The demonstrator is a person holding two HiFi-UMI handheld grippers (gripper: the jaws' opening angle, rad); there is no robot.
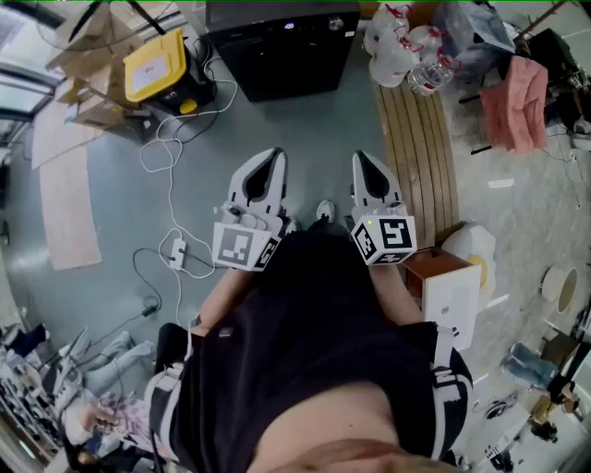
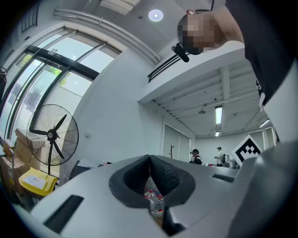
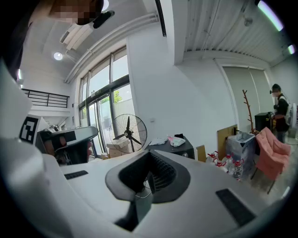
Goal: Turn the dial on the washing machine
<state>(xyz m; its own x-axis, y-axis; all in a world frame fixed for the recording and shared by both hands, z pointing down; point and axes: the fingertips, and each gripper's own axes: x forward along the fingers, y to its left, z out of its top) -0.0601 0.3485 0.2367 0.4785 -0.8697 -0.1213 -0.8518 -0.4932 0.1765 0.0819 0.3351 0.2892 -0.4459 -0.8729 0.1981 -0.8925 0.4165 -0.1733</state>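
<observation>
The washing machine (image 1: 277, 46) is a black box on the floor at the top of the head view, with a small round dial (image 1: 334, 23) on its top right. It also shows in the right gripper view as a dark cabinet (image 3: 179, 149) by the white wall. Both grippers are held close to the person's body, well short of the machine. My left gripper (image 1: 275, 159) points toward it with jaws shut and nothing between them (image 2: 150, 160). My right gripper (image 1: 362, 161) is beside it, also shut and empty (image 3: 149, 157).
A yellow-lidded box (image 1: 155, 63) and white cables (image 1: 171, 175) with a power strip (image 1: 177, 251) lie left. A wooden slatted bench (image 1: 420, 139), water bottles (image 1: 406, 46) and a pink cloth (image 1: 517, 102) are right. A standing fan (image 3: 128, 132) is near the windows. A carton (image 1: 451, 291) sits by the person.
</observation>
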